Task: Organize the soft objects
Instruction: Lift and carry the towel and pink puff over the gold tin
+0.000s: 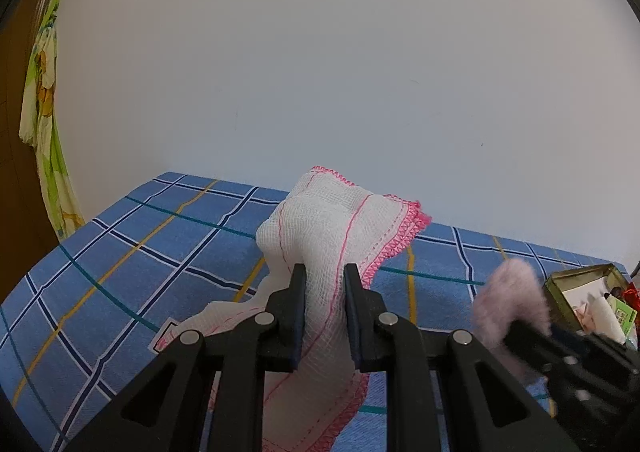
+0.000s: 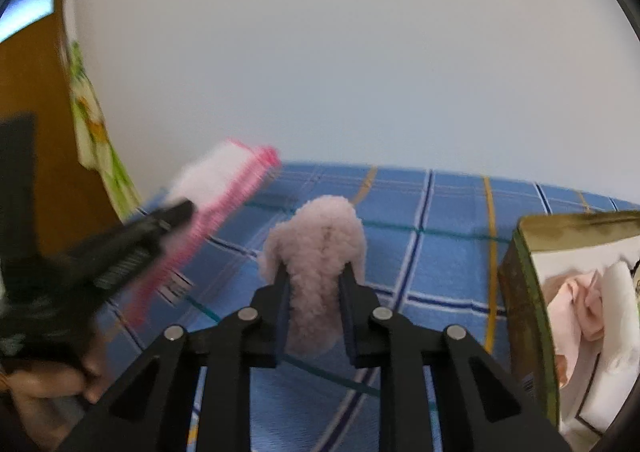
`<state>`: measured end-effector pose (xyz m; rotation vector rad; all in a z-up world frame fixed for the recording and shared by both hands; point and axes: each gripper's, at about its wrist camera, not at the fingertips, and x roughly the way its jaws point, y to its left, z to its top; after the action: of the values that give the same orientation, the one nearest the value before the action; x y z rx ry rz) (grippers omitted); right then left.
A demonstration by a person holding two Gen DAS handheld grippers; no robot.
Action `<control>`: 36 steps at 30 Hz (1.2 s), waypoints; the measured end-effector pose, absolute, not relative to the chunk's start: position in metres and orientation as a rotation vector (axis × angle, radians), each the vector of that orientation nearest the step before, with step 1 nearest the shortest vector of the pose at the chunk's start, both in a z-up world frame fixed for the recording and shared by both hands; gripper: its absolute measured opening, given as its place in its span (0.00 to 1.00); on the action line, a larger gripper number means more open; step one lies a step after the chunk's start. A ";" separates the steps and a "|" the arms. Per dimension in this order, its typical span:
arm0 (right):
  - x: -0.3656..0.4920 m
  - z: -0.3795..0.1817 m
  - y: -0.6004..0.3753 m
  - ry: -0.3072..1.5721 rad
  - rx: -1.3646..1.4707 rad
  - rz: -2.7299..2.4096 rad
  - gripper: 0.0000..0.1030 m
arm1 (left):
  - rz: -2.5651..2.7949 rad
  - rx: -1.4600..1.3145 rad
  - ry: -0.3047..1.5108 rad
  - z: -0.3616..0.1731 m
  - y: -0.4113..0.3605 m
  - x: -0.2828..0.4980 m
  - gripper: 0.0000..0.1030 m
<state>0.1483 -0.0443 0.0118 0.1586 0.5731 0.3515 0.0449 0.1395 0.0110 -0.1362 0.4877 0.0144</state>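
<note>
Both cloths lifted, neither boxed yet.
Left wrist view: the left gripper (image 1: 324, 284) pinches one white gauze cloth with pink stitched edging (image 1: 340, 220), left of the gold-rimmed open box (image 1: 576, 280). Right wrist view: the right gripper (image 2: 314, 284) pinches one fluffy pale-pink cloth (image 2: 320, 248), also left of the box, which appears to hold some folded pieces.
</note>
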 end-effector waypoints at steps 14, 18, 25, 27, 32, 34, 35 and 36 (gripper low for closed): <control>0.113 0.033 -0.052 0.399 0.107 0.270 0.21 | 0.012 -0.096 0.440 0.010 0.141 0.046 0.19; 0.106 0.034 -0.054 0.373 0.094 0.240 0.21 | 0.031 -0.071 0.418 0.010 0.139 0.045 0.19; 0.102 0.038 -0.058 0.354 0.095 0.226 0.21 | 0.040 -0.053 0.414 0.008 0.135 0.045 0.19; 0.098 0.042 -0.057 0.347 0.094 0.222 0.21 | 0.035 -0.054 0.416 0.008 0.133 0.045 0.19; 0.093 0.046 -0.055 0.337 0.077 0.207 0.21 | 0.019 -0.059 0.429 0.007 0.128 0.042 0.19; 0.089 0.048 -0.055 0.334 0.079 0.199 0.21 | 0.016 -0.056 0.426 0.007 0.126 0.040 0.19; 0.088 0.048 -0.054 0.333 0.077 0.195 0.21 | 0.015 -0.053 0.424 0.007 0.124 0.039 0.19; 0.088 0.049 -0.054 0.332 0.077 0.191 0.21 | 0.013 -0.052 0.424 0.007 0.123 0.038 0.19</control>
<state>0.0876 -0.0537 0.0494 0.0770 0.3317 0.1914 0.0381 0.1234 0.0070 -0.0523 0.4240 0.0134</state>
